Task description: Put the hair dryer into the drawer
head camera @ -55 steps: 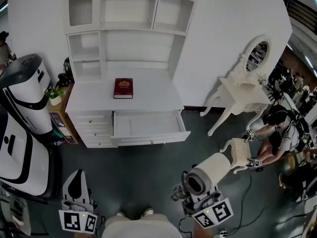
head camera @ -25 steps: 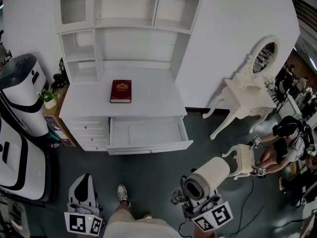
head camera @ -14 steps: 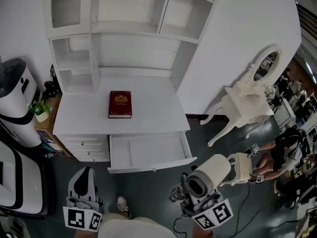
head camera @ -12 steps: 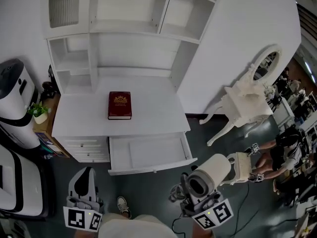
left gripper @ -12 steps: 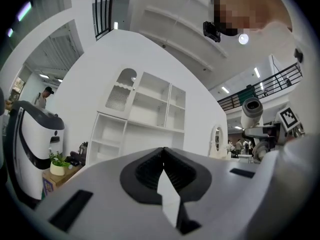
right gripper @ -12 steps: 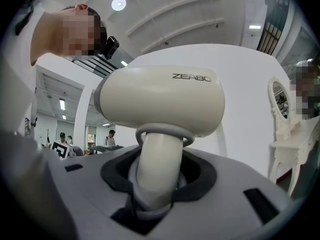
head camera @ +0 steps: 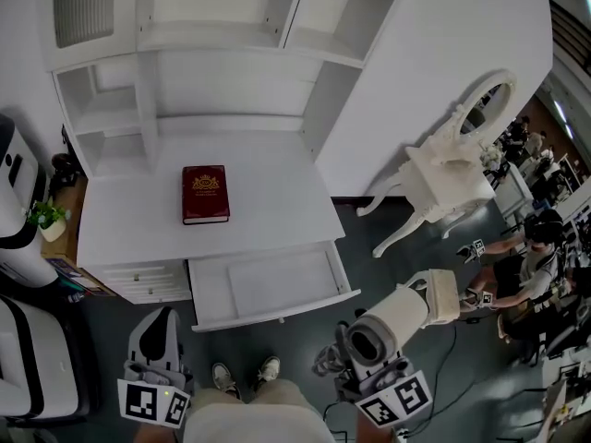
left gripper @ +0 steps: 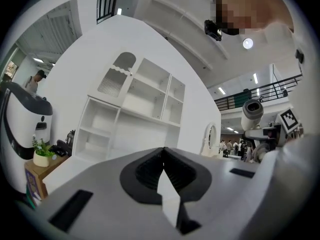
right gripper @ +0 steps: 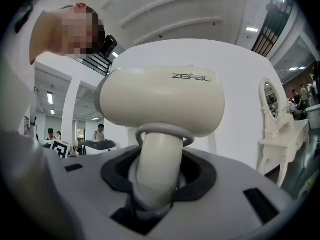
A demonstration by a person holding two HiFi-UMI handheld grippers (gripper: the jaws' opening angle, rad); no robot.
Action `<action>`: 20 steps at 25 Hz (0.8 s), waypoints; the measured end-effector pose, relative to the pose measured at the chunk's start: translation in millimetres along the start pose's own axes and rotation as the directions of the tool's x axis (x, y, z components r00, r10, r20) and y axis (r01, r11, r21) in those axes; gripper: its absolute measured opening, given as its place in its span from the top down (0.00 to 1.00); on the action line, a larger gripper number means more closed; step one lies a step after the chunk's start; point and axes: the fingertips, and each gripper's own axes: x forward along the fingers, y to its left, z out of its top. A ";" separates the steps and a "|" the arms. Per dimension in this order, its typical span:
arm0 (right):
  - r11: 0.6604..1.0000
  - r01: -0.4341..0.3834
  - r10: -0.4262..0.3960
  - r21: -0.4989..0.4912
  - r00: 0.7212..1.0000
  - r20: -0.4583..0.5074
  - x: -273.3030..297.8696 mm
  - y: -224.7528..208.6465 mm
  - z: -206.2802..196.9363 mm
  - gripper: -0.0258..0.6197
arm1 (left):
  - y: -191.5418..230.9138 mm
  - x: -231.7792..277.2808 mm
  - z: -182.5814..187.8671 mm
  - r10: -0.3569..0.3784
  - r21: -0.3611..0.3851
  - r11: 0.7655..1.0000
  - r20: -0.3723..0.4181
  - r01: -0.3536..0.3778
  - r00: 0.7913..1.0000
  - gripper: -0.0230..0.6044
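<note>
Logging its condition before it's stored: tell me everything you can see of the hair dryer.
The hair dryer is cream, smooth plastic by its look: a fat rounded barrel with grey lettering, a grey ring at the neck, a cylindrical handle. The right gripper clamps the handle, holding it in the air short of the open drawer.

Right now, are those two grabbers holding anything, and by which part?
The right gripper clamps the cream hair dryer by its handle; the left gripper is shut on nothing.

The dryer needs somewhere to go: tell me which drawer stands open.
The wide drawer under the red book, pulled out; the small drawers left of it are shut.
</note>
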 end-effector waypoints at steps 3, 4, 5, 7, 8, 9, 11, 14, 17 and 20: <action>1.000 0.013 -0.013 0.017 1.000 -0.009 3.7 -13.1 -4.7 0.69 | -6.0 14.6 -3.2 -0.016 0.003 1.000 -0.009 0.016 1.000 0.94; 1.000 0.012 -0.012 0.021 1.000 -0.011 5.4 -17.0 -7.2 0.69 | -6.9 18.3 -5.4 -0.015 0.004 1.000 -0.012 0.015 1.000 0.94; 1.000 0.009 -0.008 0.024 1.000 -0.012 7.3 -20.8 -10.0 0.69 | -7.6 21.5 -7.3 -0.011 0.007 1.000 -0.014 0.011 1.000 0.94; 0.999 0.002 -0.001 0.035 1.000 -0.016 12.0 -29.8 -15.6 0.69 | -9.5 27.7 -8.1 0.002 0.013 1.000 -0.012 -0.002 1.000 0.94; 0.999 0.000 0.001 0.044 1.000 -0.019 15.0 -35.4 -17.9 0.69 | -11.4 31.2 -6.7 0.009 0.015 1.000 -0.010 -0.009 1.000 0.94; 0.999 -0.002 0.003 0.053 1.000 -0.023 18.5 -41.5 -19.7 0.69 | -14.2 34.7 -4.4 0.015 0.016 1.000 -0.007 -0.015 1.000 0.94; 0.998 -0.002 0.004 0.064 1.000 -0.029 26.2 -53.5 -23.2 0.69 | -20.6 41.2 0.5 0.021 0.032 0.999 -0.001 -0.021 1.000 0.94; 0.998 -0.006 0.009 0.067 0.999 -0.040 39.3 -67.3 -31.7 0.69 | -21.0 50.6 5.7 0.043 0.054 0.998 0.004 -0.043 0.999 0.94; 0.999 -0.017 0.020 0.037 0.997 -0.079 49.7 -76.2 -45.1 0.69 | -21.1 57.1 6.7 0.062 0.059 0.996 0.002 -0.062 0.998 0.94; 0.999 -0.022 0.025 0.028 0.992 -0.124 58.2 -84.7 -64.7 0.69 | -23.5 62.6 2.3 0.069 0.061 0.996 -0.010 -0.068 0.998 0.94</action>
